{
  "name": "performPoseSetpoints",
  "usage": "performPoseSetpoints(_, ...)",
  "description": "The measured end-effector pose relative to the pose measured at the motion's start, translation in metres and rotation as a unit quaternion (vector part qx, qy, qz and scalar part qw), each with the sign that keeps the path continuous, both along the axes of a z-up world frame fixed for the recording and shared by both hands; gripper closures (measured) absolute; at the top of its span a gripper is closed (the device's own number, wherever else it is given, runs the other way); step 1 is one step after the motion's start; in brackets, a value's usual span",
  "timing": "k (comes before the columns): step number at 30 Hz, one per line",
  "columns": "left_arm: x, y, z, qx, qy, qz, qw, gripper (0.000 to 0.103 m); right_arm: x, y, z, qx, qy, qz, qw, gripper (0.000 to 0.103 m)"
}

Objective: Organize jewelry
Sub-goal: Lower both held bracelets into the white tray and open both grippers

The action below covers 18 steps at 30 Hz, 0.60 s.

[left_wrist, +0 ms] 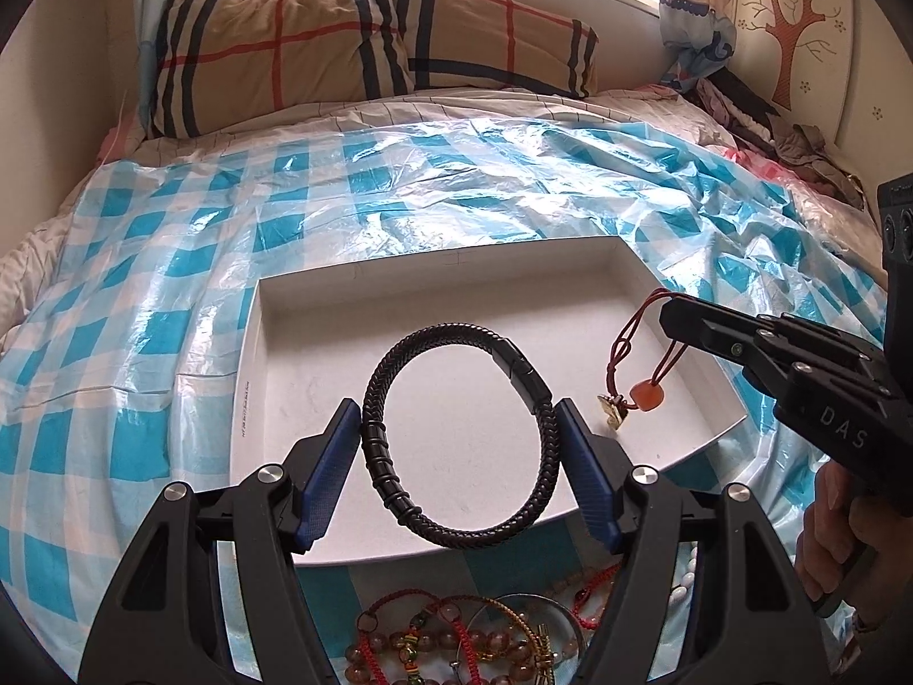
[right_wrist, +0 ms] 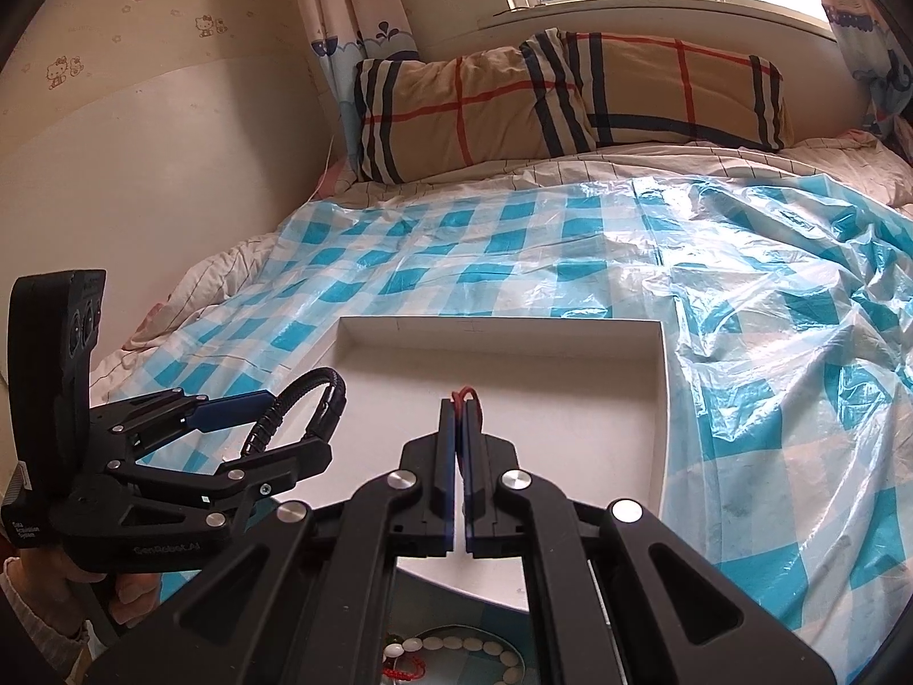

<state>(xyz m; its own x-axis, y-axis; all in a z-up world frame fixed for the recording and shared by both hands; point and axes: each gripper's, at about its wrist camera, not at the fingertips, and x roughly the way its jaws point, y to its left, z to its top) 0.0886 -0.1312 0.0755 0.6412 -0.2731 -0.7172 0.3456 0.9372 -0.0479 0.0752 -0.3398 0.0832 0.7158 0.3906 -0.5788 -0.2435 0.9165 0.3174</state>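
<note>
My left gripper [left_wrist: 459,416] is shut on a black braided bracelet [left_wrist: 399,377] and holds it above the white tray [left_wrist: 251,354]. It also shows in the right wrist view [right_wrist: 297,416], with the bracelet [right_wrist: 325,388] between its blue pads. My right gripper [right_wrist: 459,411] is shut on a red cord necklace [right_wrist: 465,395]. In the left wrist view the right gripper [left_wrist: 670,322] holds the red cord [left_wrist: 627,342] over the tray's right side, with an orange bead and gold charm [left_wrist: 627,405] hanging low near the tray floor.
A pile of beaded bracelets and red cords [left_wrist: 456,633] lies near me, below the tray. White beads [right_wrist: 468,648] show under the right gripper. The tray sits on a blue checked plastic sheet [left_wrist: 171,228] on a bed, with plaid pillows [left_wrist: 342,51] at the back.
</note>
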Motion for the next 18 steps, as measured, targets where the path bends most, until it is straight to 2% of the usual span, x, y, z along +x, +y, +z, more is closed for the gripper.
performPoseSetpoints(10, 0.012, -0.001, -0.014, 0.014, 0.012, 0.011, 0.9998, 0.033, 0.006, 0.006, -0.011, 0.001, 0.024, 0.005, 1.0, 0.099)
performPoseSetpoints(12, 0.011, -0.001, -0.014, 0.017, 0.012, 0.014, 0.9997, 0.032, 0.005, 0.006, -0.013, 0.003, 0.026, 0.003, 1.0, 0.092)
performPoseSetpoints(13, 0.011, 0.0, -0.015, 0.017, 0.012, 0.014, 0.9997, 0.032, 0.004, 0.006, -0.013, 0.006, 0.024, 0.004, 1.0, 0.073)
performPoseSetpoints(14, 0.011, 0.0, -0.015, 0.018, 0.013, 0.016, 0.9996, 0.032, 0.002, 0.006, -0.012, 0.005, 0.02, 0.005, 1.0, 0.057)
performPoseSetpoints(18, 0.009, 0.003, -0.013, 0.018, 0.011, 0.021, 0.9995, 0.03, -0.003, 0.01, -0.008, -0.002, 0.014, 0.011, 1.0, 0.057)
